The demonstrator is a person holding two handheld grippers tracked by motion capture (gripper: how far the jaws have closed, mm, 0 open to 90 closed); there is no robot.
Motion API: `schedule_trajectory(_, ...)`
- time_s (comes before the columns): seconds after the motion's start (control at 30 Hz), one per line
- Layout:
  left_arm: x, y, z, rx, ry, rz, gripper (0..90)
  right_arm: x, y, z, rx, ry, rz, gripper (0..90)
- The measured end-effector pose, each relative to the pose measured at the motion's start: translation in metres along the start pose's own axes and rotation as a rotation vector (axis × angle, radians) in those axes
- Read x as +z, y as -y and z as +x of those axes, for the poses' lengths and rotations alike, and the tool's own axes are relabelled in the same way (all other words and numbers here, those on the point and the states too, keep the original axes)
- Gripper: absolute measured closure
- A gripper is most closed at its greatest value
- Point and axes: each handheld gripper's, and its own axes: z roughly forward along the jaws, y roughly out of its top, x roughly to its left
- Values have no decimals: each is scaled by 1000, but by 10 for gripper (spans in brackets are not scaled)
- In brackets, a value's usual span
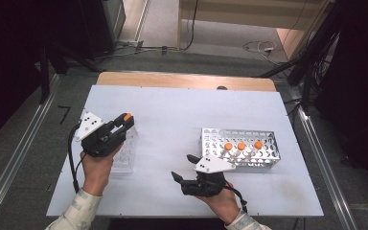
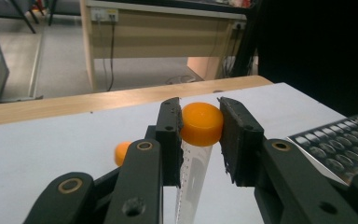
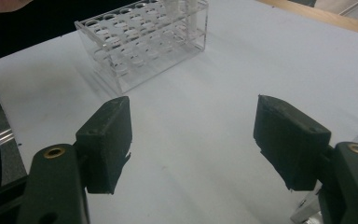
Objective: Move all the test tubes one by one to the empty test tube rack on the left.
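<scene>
Between left gripper (image 2: 200, 140) jaws, capped tube (image 2: 201, 124)

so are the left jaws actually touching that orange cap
Touching. In the left gripper view both black jaws press against the sides of the orange cap of the tube, with no gap on either side; the left gripper is shut on it.

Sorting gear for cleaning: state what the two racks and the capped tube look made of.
The silver perforated rack looks like sheet metal, shiny, with punched holes. The clear rack looks like acrylic, see-through with glossy edges. The orange-capped clear tube in the left claw seems plastic: smooth matte cap, printed graduations on the wall.
</scene>
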Motion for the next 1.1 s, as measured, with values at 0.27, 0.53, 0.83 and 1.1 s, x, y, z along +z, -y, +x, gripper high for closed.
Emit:
schedule_trajectory(0.27,7,-2,16,-21,-45,-2,697,-1,0,-2,7,3,-3,269)
schedule_trajectory(0.53,18,1,19,6,-83,21,697,0,1,-3,8,4,-1,272)
schedule_trajectory(0.83,30,16,18,26,-108,85,694,-1,1,-3,7,6,-2,274)
schedule_trajectory(1.1,29,21,18,22,-115,102,690,-1,1,-4,5,4,-1,274)
